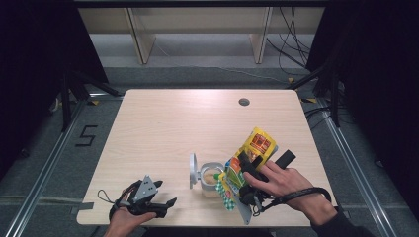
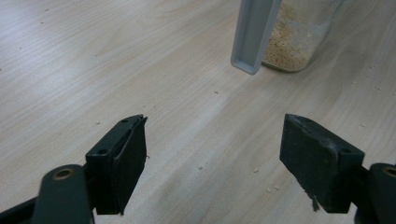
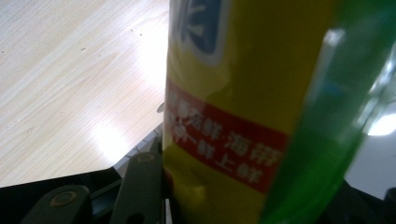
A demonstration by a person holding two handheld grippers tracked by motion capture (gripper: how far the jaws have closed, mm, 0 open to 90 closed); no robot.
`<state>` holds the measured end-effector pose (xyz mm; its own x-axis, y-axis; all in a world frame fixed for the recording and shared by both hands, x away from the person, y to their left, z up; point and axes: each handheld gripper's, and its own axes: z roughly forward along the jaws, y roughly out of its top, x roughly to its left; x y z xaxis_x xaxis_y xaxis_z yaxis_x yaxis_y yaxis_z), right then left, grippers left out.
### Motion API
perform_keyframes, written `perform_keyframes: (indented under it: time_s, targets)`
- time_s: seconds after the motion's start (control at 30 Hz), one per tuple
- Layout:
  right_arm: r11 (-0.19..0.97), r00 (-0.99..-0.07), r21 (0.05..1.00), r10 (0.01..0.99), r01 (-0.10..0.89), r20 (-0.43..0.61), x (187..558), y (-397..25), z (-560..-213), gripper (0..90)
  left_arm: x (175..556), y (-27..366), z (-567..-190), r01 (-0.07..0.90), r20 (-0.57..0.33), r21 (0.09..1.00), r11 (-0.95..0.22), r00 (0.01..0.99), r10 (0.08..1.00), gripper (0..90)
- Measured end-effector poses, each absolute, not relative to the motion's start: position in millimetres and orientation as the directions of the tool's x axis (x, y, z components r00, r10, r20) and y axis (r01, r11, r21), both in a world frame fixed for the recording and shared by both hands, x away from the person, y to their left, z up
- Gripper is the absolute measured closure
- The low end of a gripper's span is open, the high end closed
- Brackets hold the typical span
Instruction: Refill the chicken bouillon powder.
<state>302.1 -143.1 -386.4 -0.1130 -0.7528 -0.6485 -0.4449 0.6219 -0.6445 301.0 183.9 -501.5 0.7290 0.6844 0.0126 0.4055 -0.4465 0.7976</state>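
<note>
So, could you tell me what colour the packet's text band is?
Red, on the yellow packet; right gripper view.

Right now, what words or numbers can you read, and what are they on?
"5": black mark on the grey floor left of the table.
"海鲜 海带" and "鲜上鲜", partly blurred: white characters on the red band of the yellow packet clamped in the right gripper.
Blue-and-white logo at the packet's top: cut off, unreadable.
Packet label from the high view: too small to read.
Left gripper, glass jar: no text.
</note>
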Motion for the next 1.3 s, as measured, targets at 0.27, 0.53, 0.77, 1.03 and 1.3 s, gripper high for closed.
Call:
perform_keyframes:
  time_s: [0.27,0.53,0.77,1.03,1.3]
  targets:
    - [0.614,-0.144,-0.666,-0.771,-0.424,-0.620,302.7,-141.2,-382.5,61.5,300.6,183.3,-501.7,0.410,0.003,0.803,-0.433,0.723,0.691,22.3]
    - [0.612,-0.140,-0.669,-0.773,-0.421,-0.619,303.1,-142.9,-381.7,61.6,300.6,183.8,-501.3,0.406,0.011,0.800,-0.442,0.727,0.687,22.3]
    - [0.615,-0.145,-0.669,-0.772,-0.416,-0.619,304.4,-144.2,-381.2,61.6,301.6,184.6,-500.3,0.390,0.032,0.799,-0.458,0.733,0.679,22.3]
    - [0.619,-0.146,-0.668,-0.769,-0.413,-0.623,301.1,-146.7,-380.3,61.6,301.7,184.1,-501.0,0.388,0.027,0.804,-0.451,0.733,0.680,22.3]
    - [0.616,-0.146,-0.667,-0.771,-0.419,-0.620,300.2,-144.0,-381.9,61.6,299.6,182.3,-501.8,0.413,-0.007,0.813,-0.411,0.712,0.702,22.3]
